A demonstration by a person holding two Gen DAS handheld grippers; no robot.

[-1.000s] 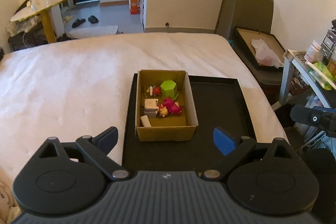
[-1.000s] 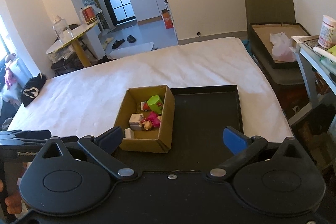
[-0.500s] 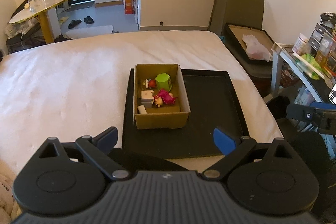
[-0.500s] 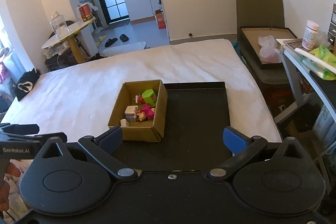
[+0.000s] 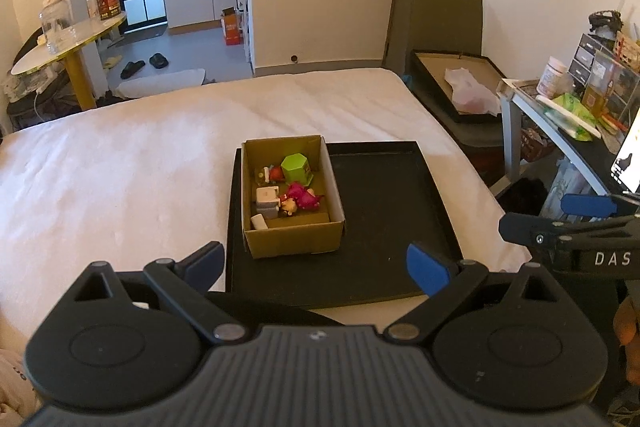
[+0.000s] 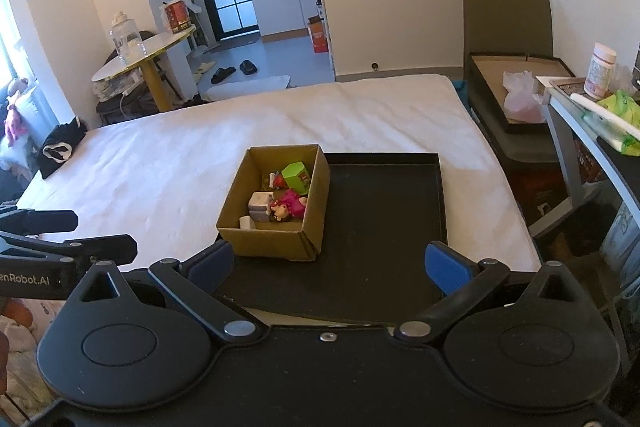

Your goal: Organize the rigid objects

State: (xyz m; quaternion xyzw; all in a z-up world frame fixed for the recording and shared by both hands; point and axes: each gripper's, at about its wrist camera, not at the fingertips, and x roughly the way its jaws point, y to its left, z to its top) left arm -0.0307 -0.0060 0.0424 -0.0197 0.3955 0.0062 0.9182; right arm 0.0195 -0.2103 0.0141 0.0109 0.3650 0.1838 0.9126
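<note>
A brown cardboard box [image 5: 294, 241] [image 6: 266, 245] stands on the left part of a black tray [image 5: 384, 211] [image 6: 384, 219] on a white bed. In it lie a green block [image 5: 297, 167] [image 6: 296, 177], a pink toy [image 5: 301, 196] [image 6: 291, 203], a white-grey block [image 5: 267, 198] [image 6: 259, 205] and other small pieces. My left gripper [image 5: 316, 265] is open and empty, held back from the tray's near edge. My right gripper [image 6: 330, 265] is open and empty, also behind the near edge. The right gripper shows at the right of the left wrist view [image 5: 560, 223].
The white bed [image 5: 120, 179] spreads left and behind the tray. A desk with bottles and clutter [image 5: 568, 99] stands at the right. A black tray with a plastic bag [image 6: 516, 91] sits beyond the bed's right edge. A round table [image 6: 140, 55] stands at far left.
Both grippers have pulled back and up from the tray, so the box and tray look smaller and farther. Both stayed open and empty. The box contents did not move.
</note>
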